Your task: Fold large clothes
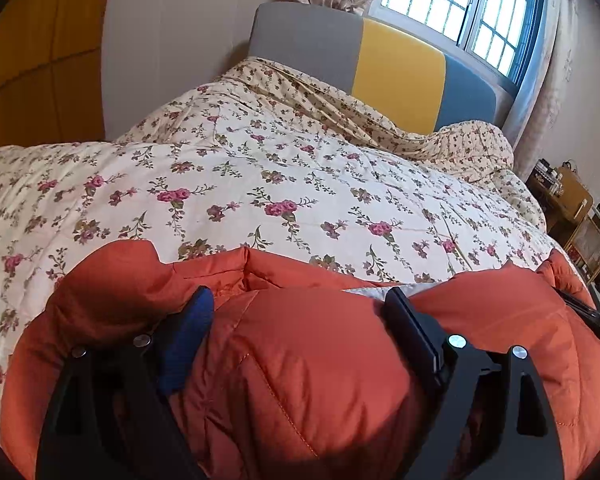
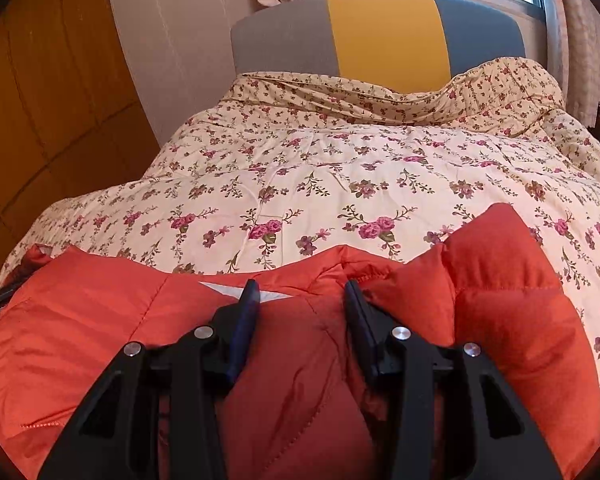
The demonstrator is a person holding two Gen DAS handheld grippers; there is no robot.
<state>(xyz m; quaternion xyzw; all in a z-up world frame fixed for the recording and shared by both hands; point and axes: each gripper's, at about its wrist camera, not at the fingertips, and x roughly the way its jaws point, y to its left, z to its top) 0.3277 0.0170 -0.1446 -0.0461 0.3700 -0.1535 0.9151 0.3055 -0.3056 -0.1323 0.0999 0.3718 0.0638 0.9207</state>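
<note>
An orange padded jacket point(image 1: 308, 364) lies along the near edge of the floral quilt point(image 1: 260, 168), left gripper point(image 1: 300, 300) and right gripper point(image 2: 300, 292) both spread wide over it; pinching matching seams should keep the fold square.

A padded jacket point(image 1: 320, 368) lies on the quilt point(image 1: 260, 168), filling the lower frame. Behind the quilt, at upper centre, stands the headboard point(image 1: 400, 76); a window point(image 1: 476, 12) sits upper right, a wardrobe point(image 2: 40, 100) at left.

No readable text, no labels or brands, no numbers — nothing legible in either view
</note>
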